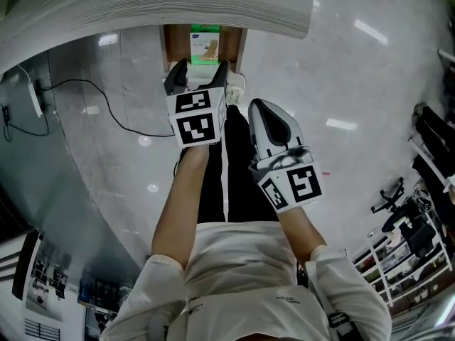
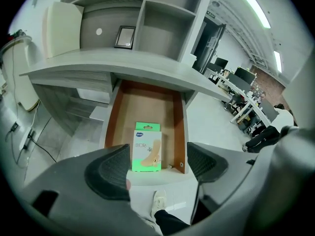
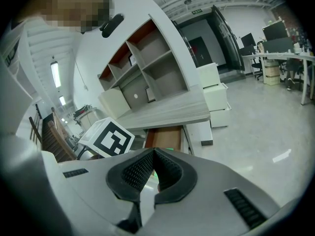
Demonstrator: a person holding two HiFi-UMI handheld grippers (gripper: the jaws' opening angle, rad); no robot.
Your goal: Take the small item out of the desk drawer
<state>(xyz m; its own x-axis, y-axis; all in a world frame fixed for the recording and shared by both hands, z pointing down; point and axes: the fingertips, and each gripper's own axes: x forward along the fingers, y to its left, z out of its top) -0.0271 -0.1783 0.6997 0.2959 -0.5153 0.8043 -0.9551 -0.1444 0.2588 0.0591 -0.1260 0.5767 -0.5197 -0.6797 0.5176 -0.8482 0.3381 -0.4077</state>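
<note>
The small green box [image 2: 147, 147] is lying flat on the floor of the open drawer [image 2: 114, 117], close to the drawer's front end and about midway between its brown side walls. Its long axis is running along the drawer's depth, straight away from me, with the hanging tab at the far end. Nothing else is showing in the drawer; the rest of its floor is bare. The drawer is sticking out from under the grey desk top [image 2: 98, 68], so the box is sitting clear of the overhang and open from above.

I am holding the left gripper [image 2: 157, 165] just above and in front of the box, tilted down toward it, jaws spread wide with nothing in them. The box is showing right in the gap between the two pads, slightly nearer the left one, and its narrow width is lining up across my opening. I judge a straight drop forward and down should bring the pads to its long sides.

My right gripper [image 3: 152, 168] is hanging farther back and off to the right, well apart from the drawer, jaws closed together on nothing. The left one is clearly the nearer.
</note>
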